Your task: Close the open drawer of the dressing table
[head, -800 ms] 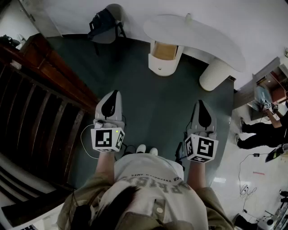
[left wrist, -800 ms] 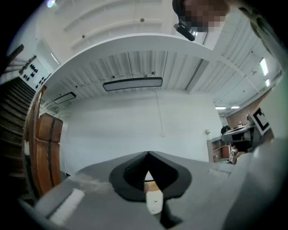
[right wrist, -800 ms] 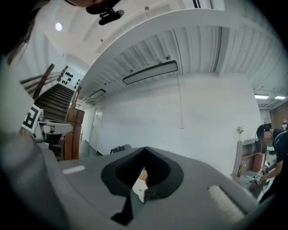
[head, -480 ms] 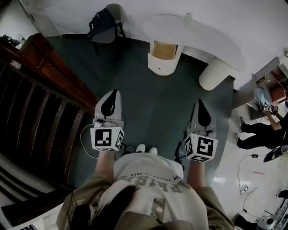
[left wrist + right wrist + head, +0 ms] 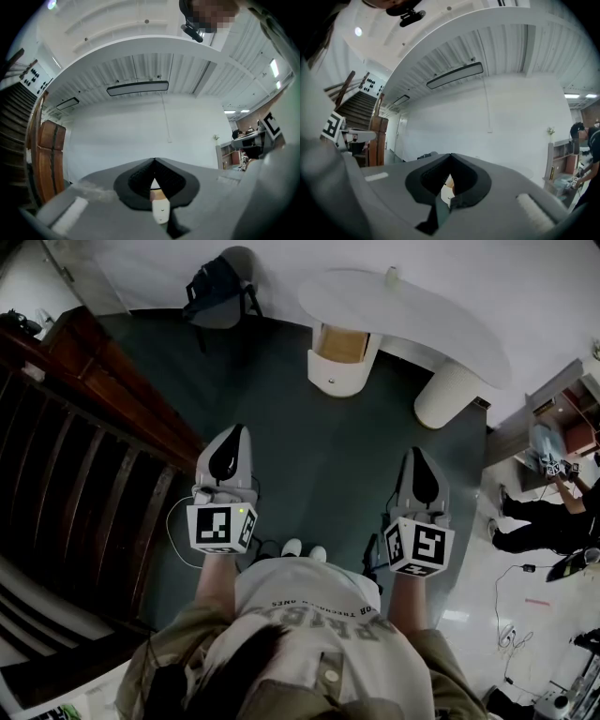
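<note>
The white dressing table stands against the far wall in the head view. Its drawer is pulled out, showing a wood-coloured inside behind a rounded white front. My left gripper and right gripper hang side by side over the dark carpet, well short of the drawer, both pointing toward it. Both are shut with nothing in them. In the left gripper view the closed jaws frame the white drawer front. The right gripper view shows its closed jaws with a sliver of the drawer behind.
A chair with a dark bag stands at the far left of the table. A dark wooden stair railing runs along the left. The table's round white leg is right of the drawer. A person and cables are at the right.
</note>
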A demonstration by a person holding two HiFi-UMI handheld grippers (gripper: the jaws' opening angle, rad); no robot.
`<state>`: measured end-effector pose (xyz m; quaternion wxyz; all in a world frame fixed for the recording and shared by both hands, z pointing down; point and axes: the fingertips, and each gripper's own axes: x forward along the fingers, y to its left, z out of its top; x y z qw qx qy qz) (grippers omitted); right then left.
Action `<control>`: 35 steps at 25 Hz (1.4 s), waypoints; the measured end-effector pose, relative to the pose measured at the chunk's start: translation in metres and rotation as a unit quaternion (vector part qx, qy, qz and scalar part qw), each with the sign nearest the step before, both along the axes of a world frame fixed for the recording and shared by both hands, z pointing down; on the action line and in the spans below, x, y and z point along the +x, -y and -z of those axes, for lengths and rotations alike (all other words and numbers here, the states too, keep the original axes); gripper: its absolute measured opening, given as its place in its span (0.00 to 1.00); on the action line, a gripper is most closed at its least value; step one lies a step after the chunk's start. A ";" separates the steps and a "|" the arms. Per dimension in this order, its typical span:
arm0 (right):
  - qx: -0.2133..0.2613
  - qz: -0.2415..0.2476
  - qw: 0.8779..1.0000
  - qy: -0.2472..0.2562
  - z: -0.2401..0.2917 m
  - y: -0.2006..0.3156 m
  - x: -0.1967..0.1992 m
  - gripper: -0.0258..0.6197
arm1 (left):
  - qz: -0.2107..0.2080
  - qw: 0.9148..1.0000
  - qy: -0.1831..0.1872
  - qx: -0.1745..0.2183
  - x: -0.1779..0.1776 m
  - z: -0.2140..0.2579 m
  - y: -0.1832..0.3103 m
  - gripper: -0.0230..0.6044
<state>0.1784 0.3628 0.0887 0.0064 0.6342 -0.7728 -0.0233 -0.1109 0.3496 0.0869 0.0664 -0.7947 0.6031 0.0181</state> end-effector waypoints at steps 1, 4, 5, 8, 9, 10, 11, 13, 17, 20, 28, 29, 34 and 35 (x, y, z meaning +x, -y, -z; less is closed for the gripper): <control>0.004 -0.002 1.000 0.012 0.001 0.000 0.002 0.04 | 0.001 1.000 -0.001 0.002 -0.001 0.001 0.000 0.05; 0.017 0.003 0.999 0.040 0.005 -0.001 0.006 0.05 | 0.002 1.000 -0.001 0.006 -0.001 0.002 -0.001 0.05; 0.020 0.010 0.999 0.046 0.006 -0.001 0.005 0.12 | 0.002 1.000 0.000 0.008 -0.001 0.002 -0.001 0.05; 0.024 0.029 0.998 0.051 0.006 0.001 0.000 0.42 | 0.004 1.000 -0.005 0.009 -0.004 0.003 0.001 0.13; 0.024 0.031 0.998 0.047 0.005 0.001 -0.001 0.48 | 0.002 1.000 -0.008 0.007 -0.004 0.002 0.001 0.20; 0.024 0.032 0.998 0.042 0.005 0.002 -0.002 0.52 | -0.001 1.000 -0.009 0.004 -0.004 0.001 0.002 0.27; 0.024 0.032 0.998 0.038 0.004 0.002 -0.002 0.55 | -0.002 1.000 -0.010 0.001 -0.004 0.000 0.002 0.36; 0.023 0.031 0.999 0.036 0.002 0.002 0.000 0.57 | -0.003 1.000 -0.009 -0.007 -0.001 -0.002 0.003 0.46; 0.019 0.031 0.999 0.037 -0.001 0.003 0.006 0.57 | -0.013 1.000 -0.002 -0.017 0.006 -0.007 0.005 0.50; 0.016 0.032 0.999 0.039 -0.003 0.008 0.013 0.57 | -0.012 1.000 0.001 -0.023 0.013 -0.008 0.008 0.50; 0.005 0.042 0.999 0.034 -0.016 0.024 0.024 0.57 | 0.013 0.999 -0.003 -0.031 0.011 -0.021 0.013 0.50; 0.002 0.043 0.998 0.034 -0.018 0.027 0.024 0.57 | 0.015 0.999 -0.002 -0.035 0.010 -0.024 0.015 0.50; -0.012 0.048 0.998 0.034 -0.027 0.046 0.023 0.57 | 0.024 0.998 0.001 -0.051 0.007 -0.032 0.030 0.50; -0.015 0.047 0.998 0.035 -0.030 0.051 0.022 0.57 | 0.024 0.998 0.002 -0.052 0.005 -0.034 0.034 0.50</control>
